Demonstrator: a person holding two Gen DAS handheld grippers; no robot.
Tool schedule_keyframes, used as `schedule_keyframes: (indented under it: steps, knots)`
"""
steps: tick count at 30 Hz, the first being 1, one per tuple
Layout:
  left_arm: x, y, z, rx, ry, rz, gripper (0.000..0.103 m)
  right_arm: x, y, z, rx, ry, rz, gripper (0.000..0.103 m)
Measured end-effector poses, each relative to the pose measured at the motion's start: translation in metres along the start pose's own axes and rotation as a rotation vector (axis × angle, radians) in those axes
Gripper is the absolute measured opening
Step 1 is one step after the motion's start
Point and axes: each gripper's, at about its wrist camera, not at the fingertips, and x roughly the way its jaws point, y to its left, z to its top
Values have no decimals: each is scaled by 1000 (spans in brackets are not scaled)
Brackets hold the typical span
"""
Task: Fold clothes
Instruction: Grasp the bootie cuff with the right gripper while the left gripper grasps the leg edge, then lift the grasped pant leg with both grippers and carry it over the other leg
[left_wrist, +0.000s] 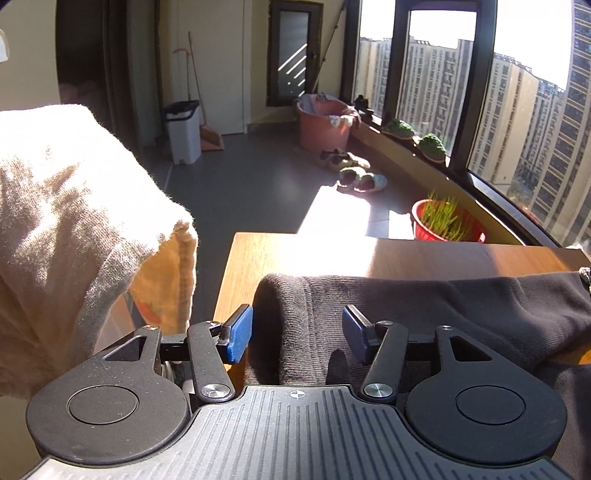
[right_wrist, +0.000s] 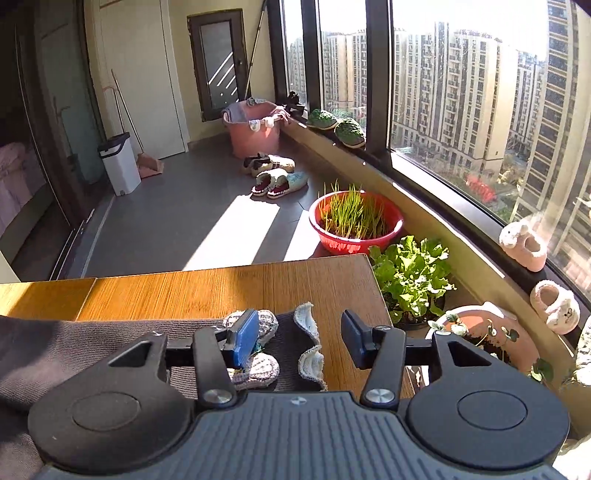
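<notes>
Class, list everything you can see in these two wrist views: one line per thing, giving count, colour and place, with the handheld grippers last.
dark garment: one, charcoal, across the table's near edge
crochet pieces: several, grey and white, on the garment's right end
table: one, wooden, under the garment
cream cloth: one, draped at left
red basin: one, holding grass, on the floor
pink tub: one, by the window
slippers: two pairs, on the floor
white bin: one, by the wall
lettuce plant: one, green, right of the table
left gripper: open, astride a garment fold
right gripper: open, over the crochet pieces
</notes>
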Motion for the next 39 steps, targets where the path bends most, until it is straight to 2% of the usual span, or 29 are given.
schedule_keyframes:
  steps: [1, 3, 4, 6, 7, 8, 9, 10, 11, 13, 17, 21, 24, 26, 29, 31, 33, 35, 37, 39]
  knots:
    - [2, 1, 0, 3, 4, -12, 75, 5, -3, 0, 19, 3, 4, 56]
    - [8, 2, 2, -5, 23, -34, 83, 9, -7, 0, 42, 1, 27, 57]
    - [13, 3, 3, -19, 39, -38, 84, 10, -7, 0, 30, 3, 36, 54]
    - [20, 5, 6, -44, 63, -43, 83, 8, -6, -3, 15, 2, 82, 30]
    - [21, 4, 7, -45, 57, -40, 77, 5, -3, -5, 4, 0, 89, 27]
    - [22, 3, 9, -36, 54, -34, 72, 2, 2, -6, -20, -5, 84, 20]
    - [22, 2, 9, -23, 50, -25, 54, -1, 6, -6, -44, -10, 79, 13]
    - [22, 0, 10, -13, 47, -26, 40, -5, 12, -6, -65, -16, 65, 11]
    - [21, 0, 11, -14, 46, -40, 36, -11, 13, -4, -66, -29, 65, 6]
    - [9, 2, 14, -21, 22, -53, 33, -29, 13, -1, -59, -76, 78, 5]
    - [-52, 7, 8, 17, -101, -90, 32, -92, 0, -1, -70, -183, 135, 5]
    - [-124, 15, -24, 61, -194, -130, 31, -137, -13, -31, -128, -172, 136, 5]
    - [-158, 27, -59, 48, -181, -178, 31, -151, -13, -63, -218, -134, 77, 6]
    - [-172, 32, -82, 43, -142, -207, 31, -157, -10, -83, -279, -122, 25, 6]
    - [-190, 34, -100, 53, -123, -214, 31, -171, -7, -92, -291, -122, 38, 9]
    - [-202, 36, -101, 46, -141, -225, 34, -183, -5, -91, -290, -141, 53, 17]
    - [-214, 38, -95, 27, -174, -239, 40, -195, -6, -88, -283, -179, 52, 34]
    - [-222, 38, -86, 10, -209, -264, 46, -203, -7, -83, -262, -205, 56, 45]
    - [-220, 34, -81, -2, -225, -289, 59, -203, -8, -79, -240, -203, 72, 49]
    - [-208, 23, -76, -11, -219, -317, 63, -194, -5, -80, -235, -172, 72, 49]
